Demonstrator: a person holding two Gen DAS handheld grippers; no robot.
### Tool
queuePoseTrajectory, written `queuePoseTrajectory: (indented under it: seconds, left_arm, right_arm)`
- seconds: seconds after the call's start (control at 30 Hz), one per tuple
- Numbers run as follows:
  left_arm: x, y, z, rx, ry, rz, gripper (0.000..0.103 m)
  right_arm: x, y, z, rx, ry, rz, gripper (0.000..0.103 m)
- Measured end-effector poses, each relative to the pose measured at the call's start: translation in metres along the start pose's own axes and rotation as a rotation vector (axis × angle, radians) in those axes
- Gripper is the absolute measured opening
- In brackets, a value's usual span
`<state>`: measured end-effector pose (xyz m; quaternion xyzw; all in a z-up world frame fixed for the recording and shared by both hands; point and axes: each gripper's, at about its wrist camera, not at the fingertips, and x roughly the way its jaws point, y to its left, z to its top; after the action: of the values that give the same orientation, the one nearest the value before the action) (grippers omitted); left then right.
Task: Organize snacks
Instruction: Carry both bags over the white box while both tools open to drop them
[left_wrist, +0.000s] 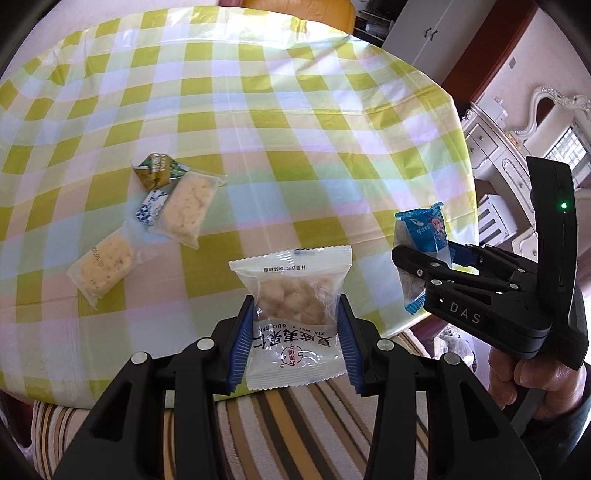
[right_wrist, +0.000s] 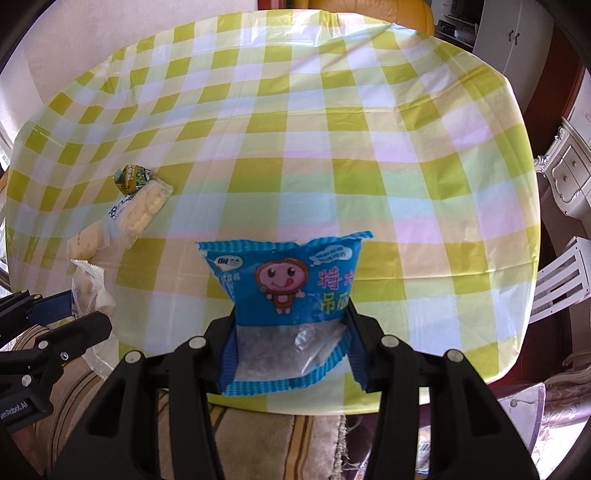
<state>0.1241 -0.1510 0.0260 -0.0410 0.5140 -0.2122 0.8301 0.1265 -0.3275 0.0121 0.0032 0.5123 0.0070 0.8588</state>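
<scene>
Between left hand-held gripper (left_wrist: 295, 336) pads, white snack packet (left_wrist: 295, 314).

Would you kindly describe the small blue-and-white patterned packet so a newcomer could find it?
On the green-checked tablecloth, find the cluster of snacks left of centre. The small blue-and-white patterned packet lies there against a clear-wrapped pale biscuit bar, just below a crumpled green-gold wrapper. It alone is printed blue.

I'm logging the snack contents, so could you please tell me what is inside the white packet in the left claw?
Through the clear window of the white packet, pale, lumpy pieces show. The printed lower part and the claw's blue pads cover the rest.
</scene>
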Motion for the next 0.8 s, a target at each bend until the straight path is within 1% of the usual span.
queuePoseTrajectory:
  seconds: [0.13, 0.3, 0.43, 0.6, 0.73, 0.8]
  left_arm:
    - [0.008, -0.032, 0.001, 0.070, 0.021, -0.034, 0.042]
    - [0.018, -0.077, 0.000, 0.181, 0.043, -0.073, 0.042]
    - [0.029, -0.115, -0.005, 0.269, 0.077, -0.113, 0.042]
    - [0.048, -0.161, -0.019, 0.381, 0.167, -0.196, 0.042]
    - [0.063, -0.193, -0.036, 0.455, 0.261, -0.273, 0.042]
    - [0.070, -0.206, -0.045, 0.499, 0.297, -0.287, 0.042]
  right_arm:
    - [-0.013, -0.035, -0.019, 0.058, -0.001, -0.035, 0.048]
    - [-0.027, -0.079, -0.045, 0.127, 0.003, -0.090, 0.048]
    - [-0.035, -0.110, -0.069, 0.178, 0.018, -0.128, 0.048]
    - [-0.040, -0.137, -0.107, 0.230, 0.057, -0.156, 0.048]
    - [-0.039, -0.153, -0.140, 0.274, 0.102, -0.168, 0.048]
    - [-0.038, -0.160, -0.156, 0.291, 0.126, -0.173, 0.048]
